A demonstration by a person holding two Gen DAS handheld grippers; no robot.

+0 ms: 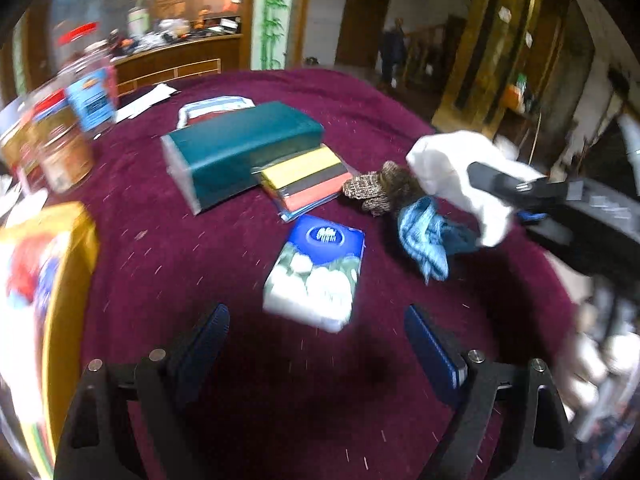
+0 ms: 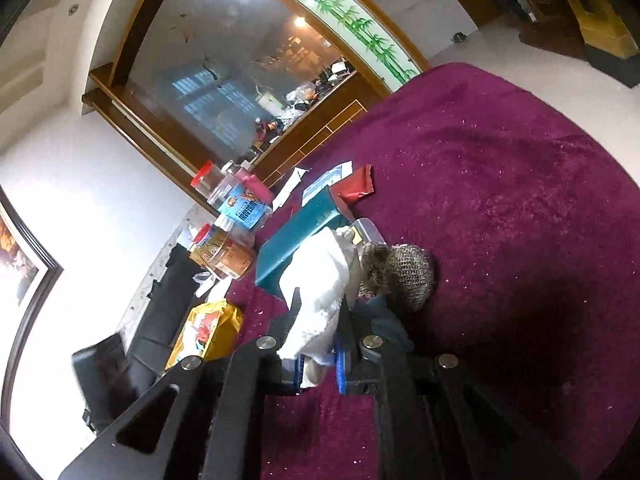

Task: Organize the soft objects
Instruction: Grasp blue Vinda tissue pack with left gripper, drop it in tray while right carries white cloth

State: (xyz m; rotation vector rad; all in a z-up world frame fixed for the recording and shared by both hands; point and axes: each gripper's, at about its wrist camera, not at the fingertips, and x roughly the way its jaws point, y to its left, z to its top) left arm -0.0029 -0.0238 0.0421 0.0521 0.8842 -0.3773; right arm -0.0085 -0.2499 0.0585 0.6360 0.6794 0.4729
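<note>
My right gripper (image 2: 320,332) is shut on a white cloth (image 2: 320,296) and holds it above the maroon table; the cloth also shows in the left wrist view (image 1: 452,172), pinched by the right gripper (image 1: 516,190). A brown knitted piece (image 1: 380,190) and a blue cloth (image 1: 426,242) lie below it; the knitted piece also shows in the right wrist view (image 2: 404,272). My left gripper (image 1: 316,332) is open and empty, just before a blue-and-white soft pack (image 1: 316,280).
A teal box (image 1: 244,156) lies mid-table with a stack of coloured sponges (image 1: 308,182) beside it. Jars (image 1: 60,144) stand at the left, and a yellow bag (image 1: 36,320) is close at the left. The maroon tablecloth (image 1: 280,400) covers a round table.
</note>
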